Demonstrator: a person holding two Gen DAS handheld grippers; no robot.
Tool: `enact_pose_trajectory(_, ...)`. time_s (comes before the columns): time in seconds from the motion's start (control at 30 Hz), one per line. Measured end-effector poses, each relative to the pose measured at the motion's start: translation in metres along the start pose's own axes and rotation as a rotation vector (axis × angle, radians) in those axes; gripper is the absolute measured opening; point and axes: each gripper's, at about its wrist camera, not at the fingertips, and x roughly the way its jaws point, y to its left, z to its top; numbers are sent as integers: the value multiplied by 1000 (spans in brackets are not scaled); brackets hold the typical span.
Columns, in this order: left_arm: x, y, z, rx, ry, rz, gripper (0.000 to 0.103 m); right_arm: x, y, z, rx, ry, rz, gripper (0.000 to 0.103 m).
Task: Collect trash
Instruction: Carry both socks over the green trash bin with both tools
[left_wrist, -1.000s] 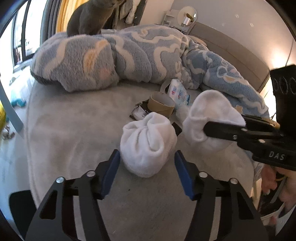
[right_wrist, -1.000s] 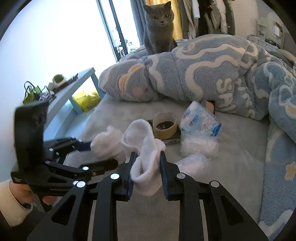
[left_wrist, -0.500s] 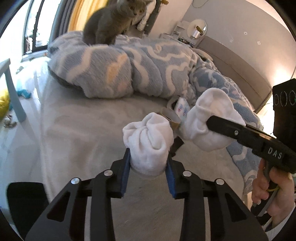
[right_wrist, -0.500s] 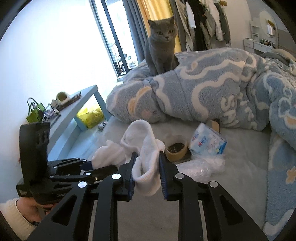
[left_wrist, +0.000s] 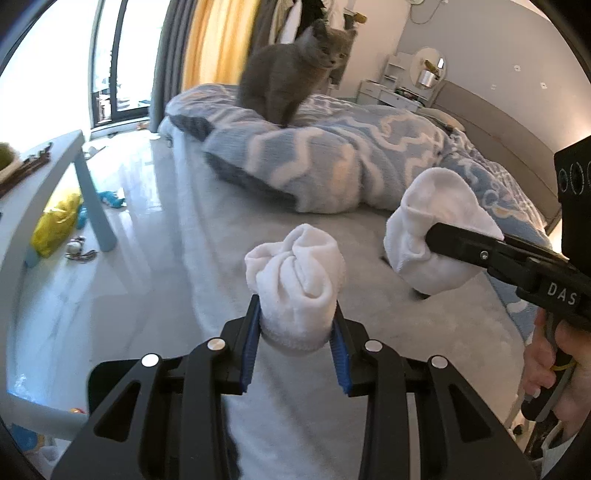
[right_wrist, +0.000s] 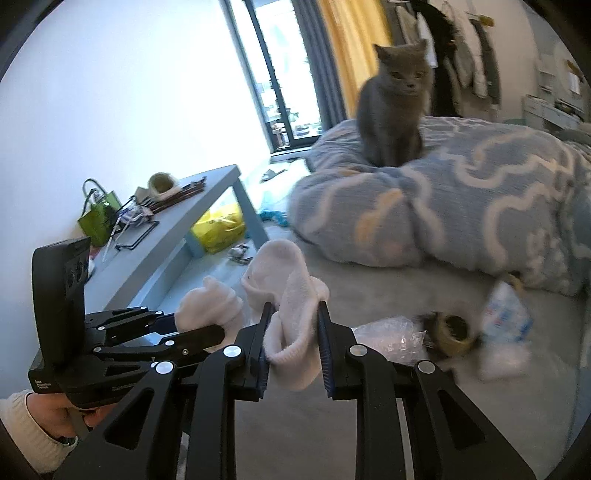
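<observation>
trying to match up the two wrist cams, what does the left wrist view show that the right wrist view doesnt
Only the left wrist view shows the grey headboard and the round mirror by the far wall.

Only the right wrist view shows the trash on the bed: a tape roll, crumpled clear plastic and a blue-and-white packet, plus a green bag on the side table.

Both show the grey cat on the blue blanket, and a white sock in each gripper: left gripper, right gripper.
</observation>
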Motion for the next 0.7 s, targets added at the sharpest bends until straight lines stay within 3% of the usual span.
enact_pose_trajectory(0.37, -12, 63, -14, -46, 43, 90, 37, 41, 53, 10, -40, 30, 59, 23)
enact_pose_trajectory(0.7, 2, 107, -53, -84, 195, 123, 37, 77, 90, 8, -66, 91, 98, 23)
